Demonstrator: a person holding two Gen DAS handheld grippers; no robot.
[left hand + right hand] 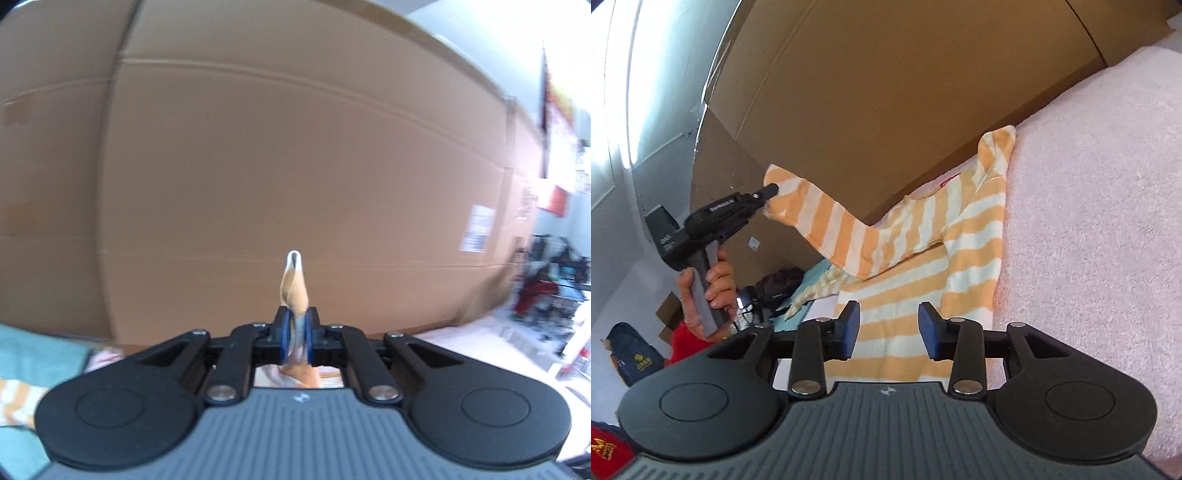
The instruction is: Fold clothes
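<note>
The striped shirt [960,236] is spread on the pink towel [1108,221], one sleeve lifted in the clamped left gripper [295,334]. The right gripper [888,328] is held unclenched over the hem. Being light and limp, it is probably best pinched at hems and seams.

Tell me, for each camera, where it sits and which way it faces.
Left wrist: sits on the left gripper, facing a cardboard box; its jaws pinch the striped shirt.
Right wrist: sits on the right gripper, open, above the shirt on the pink towel; it shows the person's left hand.
Shared: shirt, left gripper, box.
</note>
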